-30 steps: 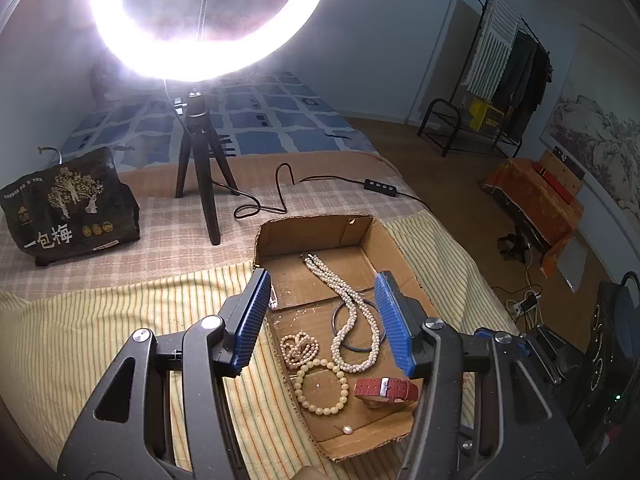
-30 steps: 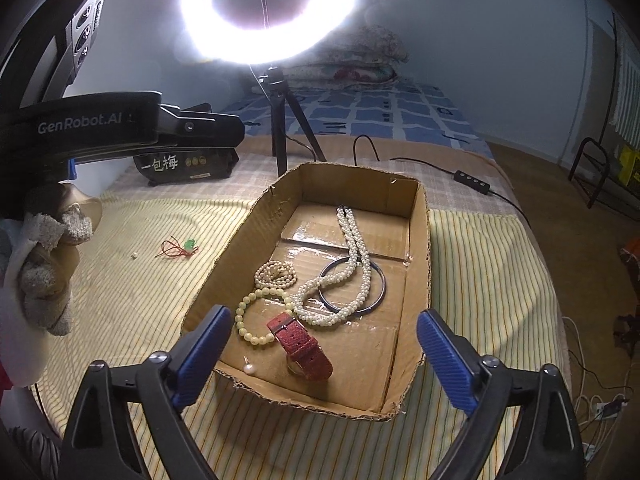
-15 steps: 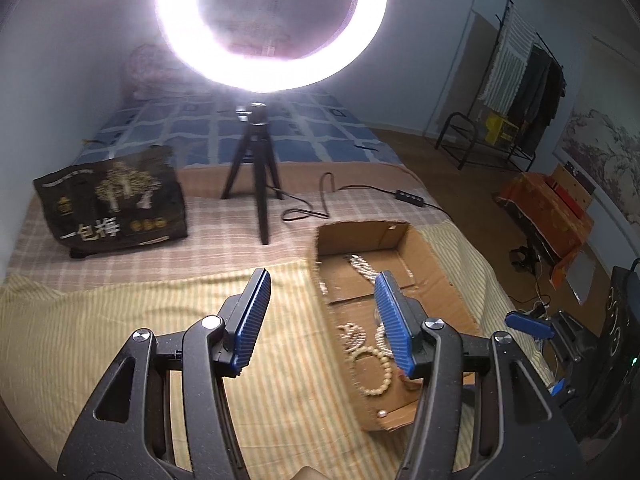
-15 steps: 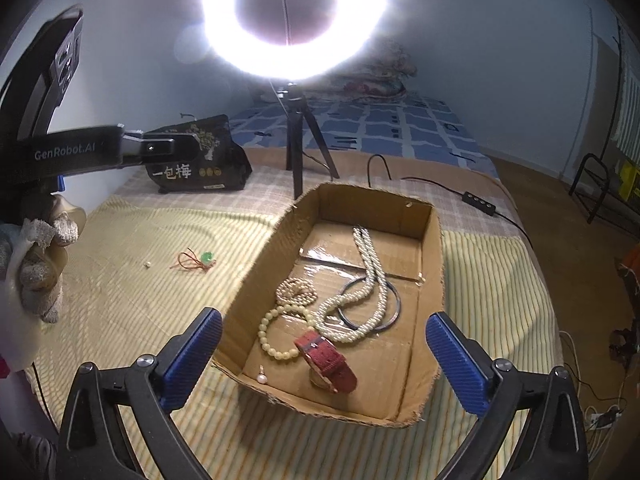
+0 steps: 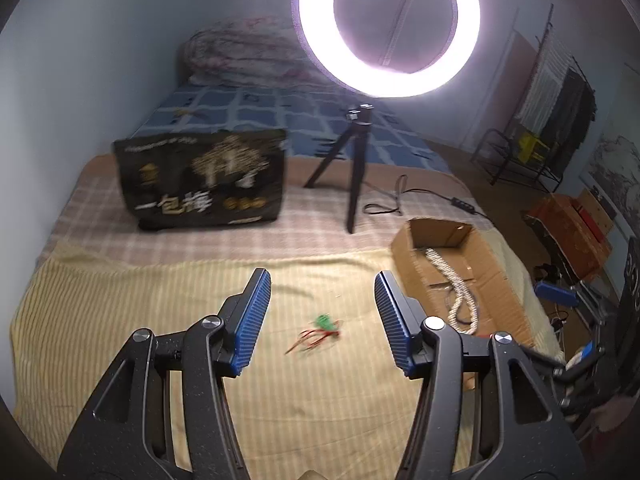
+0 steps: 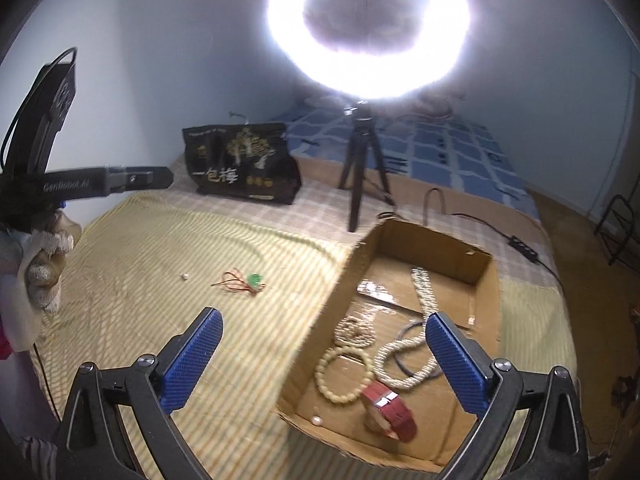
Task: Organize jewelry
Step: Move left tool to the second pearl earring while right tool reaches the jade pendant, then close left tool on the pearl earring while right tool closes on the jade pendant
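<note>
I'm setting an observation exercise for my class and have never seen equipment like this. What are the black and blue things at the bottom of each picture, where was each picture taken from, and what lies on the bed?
No robot here: a person holds a pair of hand tongs in each hand, with a camera on each looking along its blue fingers. One picture is from the left tongs, the other from the right tongs. Both stand open and hold nothing. On the striped cloth lie a red cord with a green bead and a small white bead. The cardboard box holds a pearl necklace, a bead bracelet and a red strap. A ring light stands behind.
</note>
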Demonstrator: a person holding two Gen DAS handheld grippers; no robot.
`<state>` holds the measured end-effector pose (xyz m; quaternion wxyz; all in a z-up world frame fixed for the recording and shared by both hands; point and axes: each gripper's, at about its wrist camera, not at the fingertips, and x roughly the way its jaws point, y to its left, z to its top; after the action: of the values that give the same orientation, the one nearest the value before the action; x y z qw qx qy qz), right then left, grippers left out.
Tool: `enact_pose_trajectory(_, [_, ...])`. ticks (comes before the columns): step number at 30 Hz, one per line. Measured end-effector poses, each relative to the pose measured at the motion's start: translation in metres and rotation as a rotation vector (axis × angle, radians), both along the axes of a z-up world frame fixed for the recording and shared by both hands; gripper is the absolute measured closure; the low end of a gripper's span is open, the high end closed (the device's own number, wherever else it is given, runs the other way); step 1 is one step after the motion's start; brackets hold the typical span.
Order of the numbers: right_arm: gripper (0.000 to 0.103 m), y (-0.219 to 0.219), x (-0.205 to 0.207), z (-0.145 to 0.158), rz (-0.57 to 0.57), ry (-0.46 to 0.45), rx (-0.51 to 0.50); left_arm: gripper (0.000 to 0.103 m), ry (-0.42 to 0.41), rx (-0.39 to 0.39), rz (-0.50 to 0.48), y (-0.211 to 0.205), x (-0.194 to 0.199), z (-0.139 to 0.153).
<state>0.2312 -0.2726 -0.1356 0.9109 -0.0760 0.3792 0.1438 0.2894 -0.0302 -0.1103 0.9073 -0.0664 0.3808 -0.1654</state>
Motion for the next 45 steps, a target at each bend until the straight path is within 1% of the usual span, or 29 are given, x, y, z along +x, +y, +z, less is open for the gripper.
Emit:
enact_pose_trajectory(5, [0.009, 0.023, 0.02, -0.009, 0.056, 0.075, 0.01, 0.048, 0.037, -0.008, 0.033, 0.033, -0.004, -0.018])
enact_pose_trajectory(6, [0.012, 0.027, 0.022, -0.011, 0.062, 0.084, 0.01, 0.05, 0.045, -0.008, 0.04, 0.039, -0.005, -0.023])
enact_pose_trajectory(7, [0.013, 0.031, 0.026, -0.013, 0.069, 0.093, 0.009, 0.056, 0.051, -0.008, 0.043, 0.043, -0.005, -0.026])
enact_pose_trajectory(9, [0.018, 0.039, 0.033, -0.017, 0.082, 0.114, 0.007, 0.059, 0.075, -0.011, 0.048, 0.052, -0.006, -0.036])
enact_pose_trajectory(12, [0.023, 0.049, 0.042, -0.024, 0.105, 0.149, 0.004, 0.061, 0.096, -0.013, 0.052, 0.059, -0.006, -0.048])
enact_pose_trajectory(13, [0.024, 0.053, 0.045, -0.027, 0.112, 0.161, 0.004, 0.066, 0.101, -0.014, 0.052, 0.061, -0.007, -0.05])
enact_pose_trajectory(15, [0.03, 0.058, 0.052, -0.032, 0.121, 0.192, 0.016, 0.069, 0.117, -0.017, 0.046, 0.063, -0.007, -0.057])
enact_pose_trajectory(17, [0.033, 0.063, 0.059, -0.038, 0.128, 0.225, 0.029, 0.069, 0.129, -0.021, 0.039, 0.064, -0.007, -0.064])
enact_pose_trajectory(20, [0.036, 0.071, 0.068, -0.047, 0.136, 0.257, 0.028, 0.069, 0.149, -0.024, 0.027, 0.063, -0.008, -0.075])
enact_pose_trajectory(24, [0.044, 0.081, 0.081, -0.061, 0.148, 0.314, 0.028, 0.069, 0.182, -0.022, 0.009, 0.059, -0.007, -0.091])
enact_pose_trajectory(29, [0.05, 0.093, 0.095, -0.079, 0.153, 0.36, 0.003, 0.069, 0.218, -0.013, -0.006, 0.054, 0.0, -0.11])
enact_pose_trajectory(33, [0.053, 0.099, 0.108, -0.091, 0.141, 0.393, 0.002, 0.069, 0.242, -0.007, -0.005, 0.049, 0.006, -0.124])
enact_pose_trajectory(42, [0.057, 0.114, 0.123, -0.112, 0.133, 0.44, -0.009, 0.069, 0.279, -0.004, 0.018, 0.048, 0.019, -0.149])
enact_pose_trajectory(44, [0.057, 0.116, 0.125, -0.115, 0.134, 0.455, -0.016, 0.073, 0.282, 0.003, 0.019, 0.047, 0.022, -0.152])
enact_pose_trajectory(45, [0.058, 0.117, 0.126, -0.116, 0.132, 0.457, -0.021, 0.077, 0.284, 0.01, 0.021, 0.046, 0.022, -0.154])
